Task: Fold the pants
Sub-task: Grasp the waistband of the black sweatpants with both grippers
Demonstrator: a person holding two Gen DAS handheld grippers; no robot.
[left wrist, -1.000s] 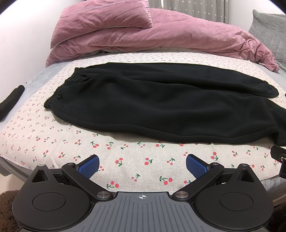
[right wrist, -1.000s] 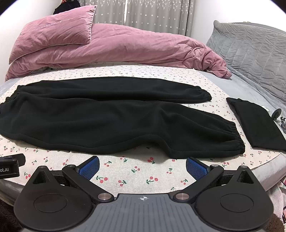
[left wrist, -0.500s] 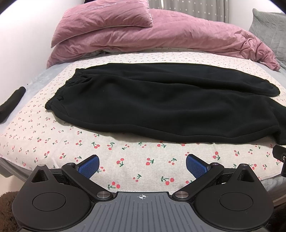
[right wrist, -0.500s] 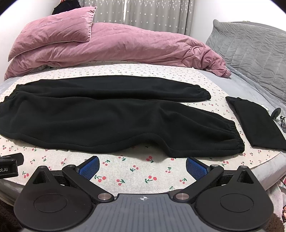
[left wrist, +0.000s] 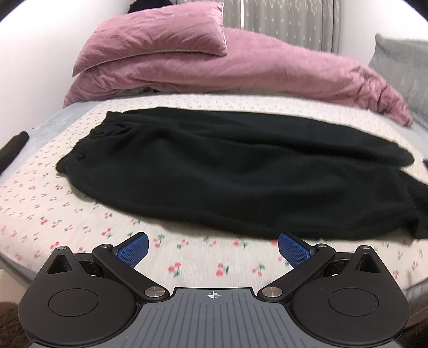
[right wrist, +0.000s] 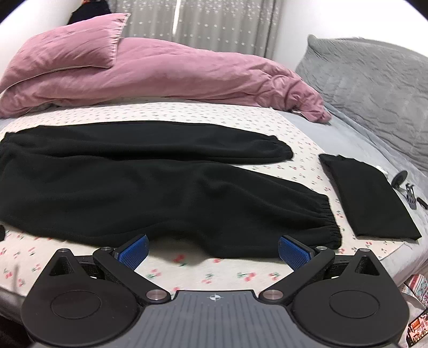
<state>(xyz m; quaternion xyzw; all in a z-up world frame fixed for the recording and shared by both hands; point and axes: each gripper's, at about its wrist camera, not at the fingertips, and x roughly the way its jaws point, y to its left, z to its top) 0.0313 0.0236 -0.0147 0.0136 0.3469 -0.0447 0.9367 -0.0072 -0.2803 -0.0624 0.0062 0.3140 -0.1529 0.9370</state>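
pants (left wrist: 227, 171): plain black, no print
sheet (left wrist: 53, 208): cream white, scattered small red cherries with green leaves
pillow (right wrist: 72, 45), far left: dusty pink with a pale edge
duvet (right wrist: 187, 77), far: the same dusty pink, plain
quilted cover (right wrist: 374, 80), far right: grey
folded cloth (right wrist: 371, 198), right: plain black
curtain (right wrist: 219, 24), far: grey with small white dots
left gripper (left wrist: 212, 247): black body, blue ribbed pads
right gripper (right wrist: 212, 247): black body, blue ribbed pads
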